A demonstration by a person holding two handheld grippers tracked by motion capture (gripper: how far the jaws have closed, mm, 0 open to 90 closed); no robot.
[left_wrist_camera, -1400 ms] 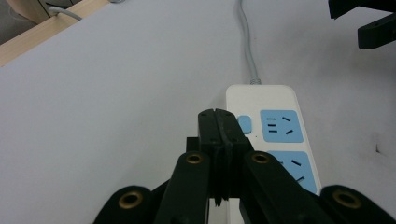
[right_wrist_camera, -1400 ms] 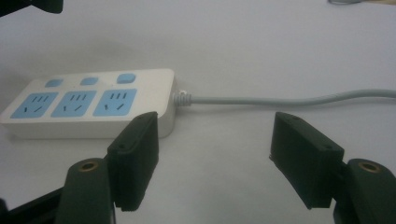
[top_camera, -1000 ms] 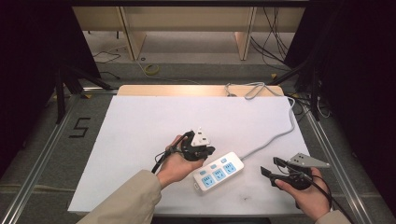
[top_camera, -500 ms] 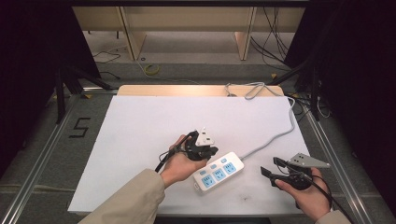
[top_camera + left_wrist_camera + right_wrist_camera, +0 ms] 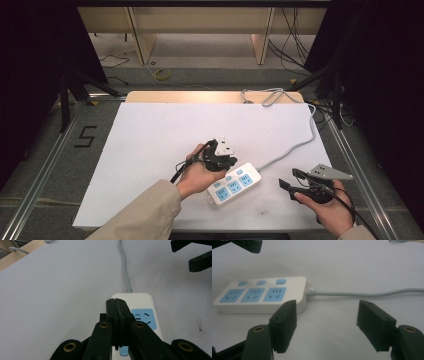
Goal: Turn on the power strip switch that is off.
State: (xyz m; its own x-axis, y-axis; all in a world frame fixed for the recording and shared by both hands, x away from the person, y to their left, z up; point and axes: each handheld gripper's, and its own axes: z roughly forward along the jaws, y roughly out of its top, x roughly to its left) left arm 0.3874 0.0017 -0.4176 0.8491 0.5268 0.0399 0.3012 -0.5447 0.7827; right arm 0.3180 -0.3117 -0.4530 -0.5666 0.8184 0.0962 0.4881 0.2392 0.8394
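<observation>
A white power strip [image 5: 235, 183] with three blue sockets and blue buttons lies on the white table top [image 5: 150, 150], near the front. Its grey cable [image 5: 306, 140] runs off to the back right. My left gripper [image 5: 225, 161] hovers over the strip's left end, jaws shut with nothing between them. In the left gripper view the closed tips [image 5: 117, 302] sit over the strip [image 5: 142, 300], beside a blue socket. My right gripper [image 5: 288, 177] rests right of the strip, open and empty. In the right gripper view its jaws [image 5: 325, 307] face the strip [image 5: 262, 293] and cable [image 5: 367, 293].
The cable [image 5: 124, 265] coils at the wooden back edge [image 5: 200, 96] of the table. A black "5" [image 5: 86, 136] marks the grey surface left of the white sheet. Metal rails run along both sides. Dark curtains and shelving stand behind.
My left gripper has crept slightly to the right, closer over the strip. The right gripper and the strip have stayed where they were.
</observation>
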